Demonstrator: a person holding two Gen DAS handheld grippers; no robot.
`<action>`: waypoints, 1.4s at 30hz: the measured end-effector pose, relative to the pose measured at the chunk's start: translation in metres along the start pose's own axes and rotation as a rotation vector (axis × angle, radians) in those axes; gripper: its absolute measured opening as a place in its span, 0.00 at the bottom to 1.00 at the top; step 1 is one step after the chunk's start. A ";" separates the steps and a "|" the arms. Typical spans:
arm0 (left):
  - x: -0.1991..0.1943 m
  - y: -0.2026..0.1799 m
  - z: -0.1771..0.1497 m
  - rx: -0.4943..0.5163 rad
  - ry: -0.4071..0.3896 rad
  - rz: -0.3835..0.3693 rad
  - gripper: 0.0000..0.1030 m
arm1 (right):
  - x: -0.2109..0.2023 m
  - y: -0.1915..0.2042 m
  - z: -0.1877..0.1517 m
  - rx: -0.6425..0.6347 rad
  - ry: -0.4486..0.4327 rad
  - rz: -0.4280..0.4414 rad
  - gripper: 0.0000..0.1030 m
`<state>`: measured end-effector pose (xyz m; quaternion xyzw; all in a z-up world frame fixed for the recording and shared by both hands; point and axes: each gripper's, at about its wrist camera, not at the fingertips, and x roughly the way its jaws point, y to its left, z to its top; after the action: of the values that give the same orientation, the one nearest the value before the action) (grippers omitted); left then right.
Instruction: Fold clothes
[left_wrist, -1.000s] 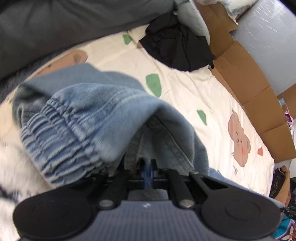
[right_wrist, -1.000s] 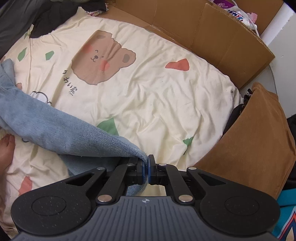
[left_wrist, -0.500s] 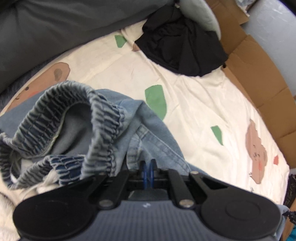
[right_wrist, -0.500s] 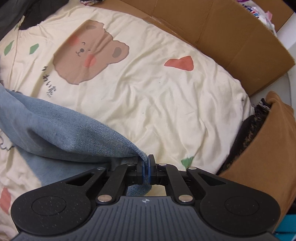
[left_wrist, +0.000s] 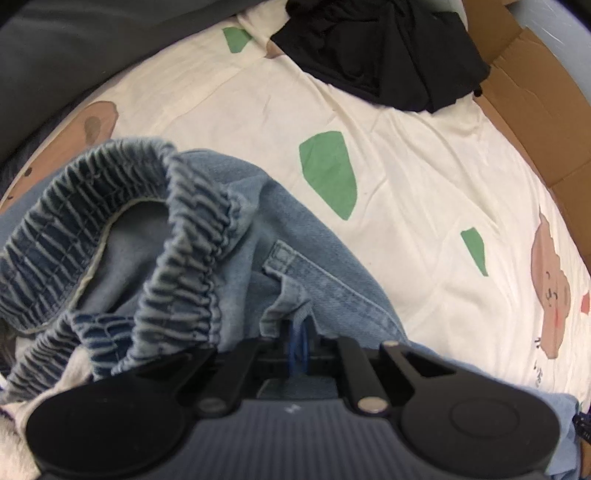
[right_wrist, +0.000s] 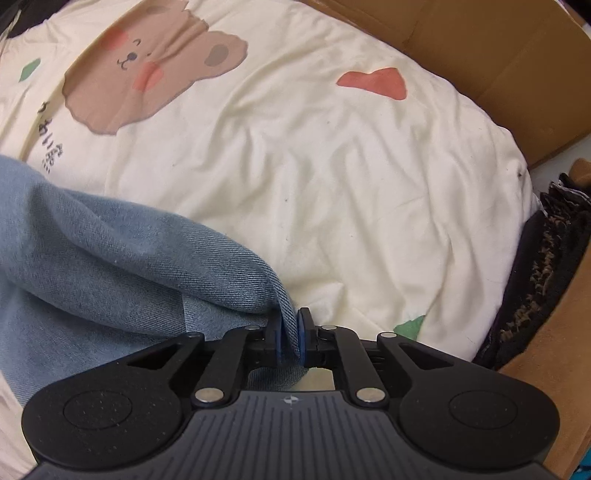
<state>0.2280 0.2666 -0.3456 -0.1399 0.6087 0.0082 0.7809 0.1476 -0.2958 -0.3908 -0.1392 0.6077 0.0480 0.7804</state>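
Left gripper jaws opening, denim jeans still between pads, mostly buried under folds. Right gripper opening likewise, hem pinched between blue pads. Jeans slumped on bear-print sheet; legs cut off.

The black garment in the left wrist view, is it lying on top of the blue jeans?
No, the black garment lies apart on the cream bedsheet, far from the blue jeans.
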 end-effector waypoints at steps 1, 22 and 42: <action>-0.006 0.000 -0.001 -0.002 -0.004 -0.003 0.07 | -0.007 -0.002 0.000 0.008 -0.010 0.000 0.10; -0.118 0.041 -0.077 -0.174 -0.062 -0.017 0.43 | -0.124 0.013 -0.066 0.160 -0.157 0.104 0.33; -0.042 0.081 -0.111 -0.506 -0.079 -0.023 0.40 | -0.087 0.032 -0.112 0.331 -0.005 0.148 0.41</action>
<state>0.0973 0.3255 -0.3466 -0.3374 0.5545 0.1565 0.7445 0.0123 -0.2879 -0.3371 0.0362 0.6142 0.0051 0.7883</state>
